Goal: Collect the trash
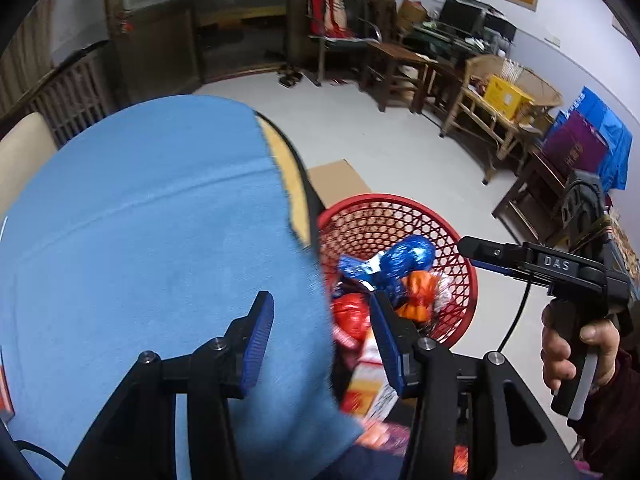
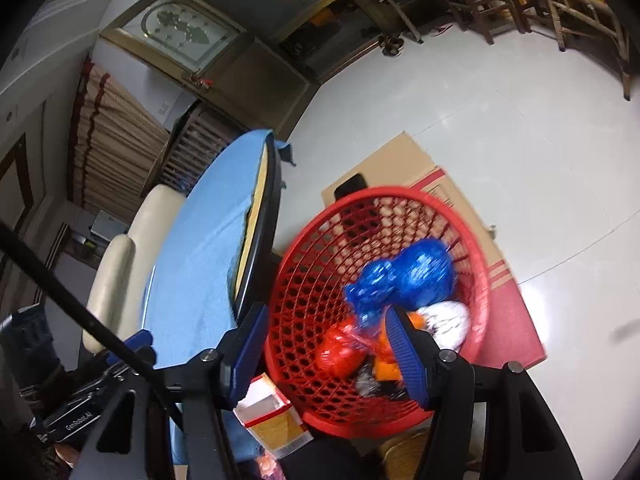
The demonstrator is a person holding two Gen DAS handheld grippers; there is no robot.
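While my right tongs (image 2: pixel 324 344) stand apart, empty, the blue bag (image 2: pixel 404 280) lies in the red basket (image 2: pixel 304 276), long axis running roughly two to eight o'clock, knotted end, blurred, probably toward eight. My left tongs (image 1: pixel 320 336) gape, empty.

blue tablecloth (image 1: pixel 140 220) on round table, flattened cardboard (image 2: pixel 400 164) on floor, wooden chairs (image 1: pixel 394 68), yellow box (image 1: pixel 506 96), glazed wooden door (image 2: pixel 180 28)

Both wrist views look steeply down from close above, past the blue-clothed table (image 1: pixel 140 220) edge; both share the red basket (image 2: pixel 476 240) at lower centre-right.
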